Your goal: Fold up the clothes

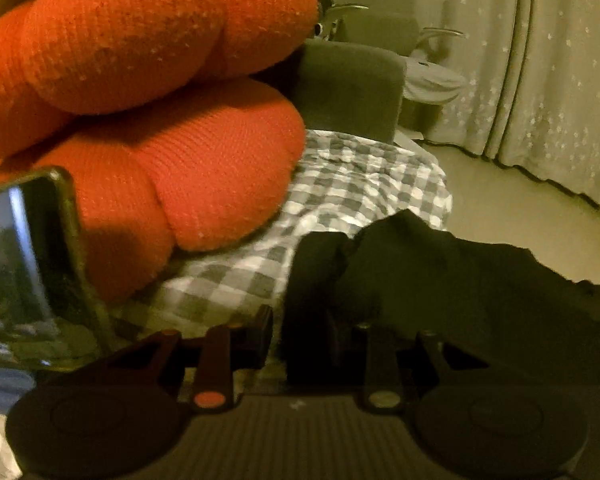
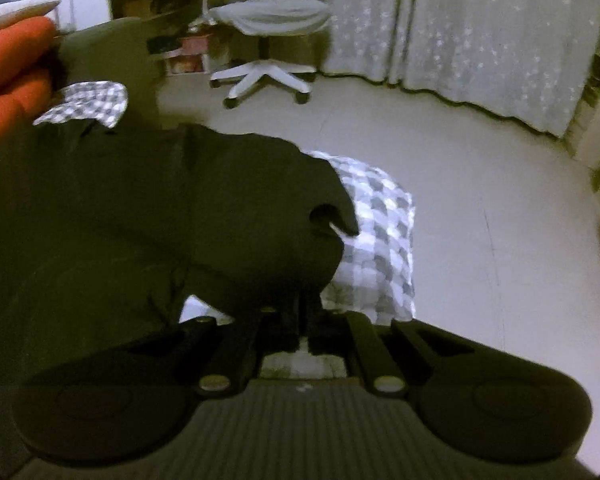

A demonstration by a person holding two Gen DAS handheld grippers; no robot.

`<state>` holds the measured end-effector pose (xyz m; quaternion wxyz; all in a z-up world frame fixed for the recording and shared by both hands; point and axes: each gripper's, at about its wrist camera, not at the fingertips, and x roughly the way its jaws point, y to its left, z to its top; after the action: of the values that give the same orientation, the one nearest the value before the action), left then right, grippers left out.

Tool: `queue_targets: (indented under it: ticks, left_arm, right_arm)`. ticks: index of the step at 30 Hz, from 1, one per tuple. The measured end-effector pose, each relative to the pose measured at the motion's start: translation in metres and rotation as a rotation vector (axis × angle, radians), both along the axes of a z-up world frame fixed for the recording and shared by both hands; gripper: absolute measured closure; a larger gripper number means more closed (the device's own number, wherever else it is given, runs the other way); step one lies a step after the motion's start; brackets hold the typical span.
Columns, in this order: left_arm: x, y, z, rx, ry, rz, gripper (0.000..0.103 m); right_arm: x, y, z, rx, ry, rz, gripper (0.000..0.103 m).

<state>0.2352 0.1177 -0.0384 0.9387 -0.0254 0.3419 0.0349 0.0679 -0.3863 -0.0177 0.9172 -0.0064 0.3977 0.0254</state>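
Note:
A black garment (image 1: 440, 280) lies on a grey-checked sheet (image 1: 340, 184) and spreads to the right in the left wrist view. A fold of it stands between the fingers of my left gripper (image 1: 300, 332). The jaws are apart and a sliver of sheet shows beside the left finger, so they do not press on it. In the right wrist view the black garment (image 2: 160, 208) fills the left half, bunched up over the checked sheet (image 2: 384, 240). My right gripper (image 2: 303, 320) is shut on its lower edge, and the cloth covers the fingertips.
Two stacked orange cushions (image 1: 140, 80) crowd the left, with a phone (image 1: 20, 260) leaning in front. A dark upholstered block (image 1: 348, 92) stands behind the bed. A white swivel chair (image 2: 268, 40), starred curtains (image 2: 480, 32) and pale floor (image 2: 480, 200) lie beyond the bed's edge.

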Motion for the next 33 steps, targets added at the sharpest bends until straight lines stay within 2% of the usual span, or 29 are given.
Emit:
queue_targets:
  ticks: [2, 4, 5, 6, 10, 12, 17, 19, 20, 21, 22, 25, 27, 29, 31, 33]
  left_arm:
    - [-0.002, 0.006, 0.006, -0.028, -0.014, 0.007, 0.074]
    - [-0.002, 0.007, 0.011, -0.051, -0.028, -0.009, 0.072]
    - [-0.001, 0.007, 0.013, -0.063, -0.034, -0.018, 0.068]
    - [0.0, 0.006, 0.015, -0.07, -0.04, -0.03, 0.063]
    - [0.013, -0.007, 0.025, -0.067, -0.057, -0.099, 0.058]
    - [0.024, -0.018, 0.027, -0.047, -0.05, -0.146, 0.051]
    - [0.056, -0.049, 0.015, 0.021, -0.003, -0.267, 0.04]
    - [0.064, -0.057, 0.003, 0.062, 0.016, -0.274, 0.039]
    - [0.068, -0.061, -0.004, 0.087, 0.034, -0.278, 0.05]
    - [0.07, -0.064, -0.009, 0.111, 0.039, -0.28, 0.091]
    - [0.071, -0.065, -0.011, 0.115, 0.043, -0.286, 0.099]
    - [0.072, -0.064, -0.006, 0.108, 0.025, -0.272, 0.1]
    - [0.071, -0.059, 0.003, 0.059, -0.017, -0.241, 0.1]
    - [0.068, -0.059, 0.006, 0.052, -0.05, -0.234, 0.1]
    - [0.07, -0.068, -0.002, 0.128, -0.034, -0.234, 0.099]
    - [0.071, -0.07, -0.011, 0.14, -0.024, -0.223, 0.099]
  right_arm:
    - [0.0, -0.007, 0.011, 0.049, -0.031, 0.016, 0.094]
    - [0.006, -0.014, 0.024, 0.06, -0.101, -0.003, 0.077]
    - [0.013, -0.018, 0.028, 0.065, -0.122, -0.019, 0.055]
    - [0.022, -0.021, 0.03, 0.074, -0.135, -0.033, 0.051]
    - [0.064, -0.018, 0.035, 0.081, -0.163, -0.076, 0.051]
    - [0.083, -0.012, 0.037, 0.095, -0.176, -0.044, 0.051]
    - [0.133, 0.017, 0.008, -0.034, -0.057, 0.053, 0.053]
    - [0.142, 0.023, -0.006, -0.059, -0.014, 0.065, 0.078]
    - [0.145, 0.026, -0.012, -0.081, 0.006, 0.072, 0.103]
    - [0.144, 0.03, -0.013, -0.117, 0.001, 0.083, 0.102]
    - [0.144, 0.034, -0.015, -0.152, -0.005, 0.095, 0.102]
    - [0.145, 0.041, -0.011, -0.274, -0.059, 0.09, 0.103]
    - [0.141, 0.039, 0.001, -0.304, -0.145, 0.046, 0.103]
    - [0.137, 0.041, 0.007, -0.328, -0.209, 0.022, 0.103]
    - [0.137, 0.046, -0.004, -0.371, -0.195, 0.036, 0.103]
    - [0.145, 0.048, -0.024, -0.414, -0.142, 0.025, 0.103]
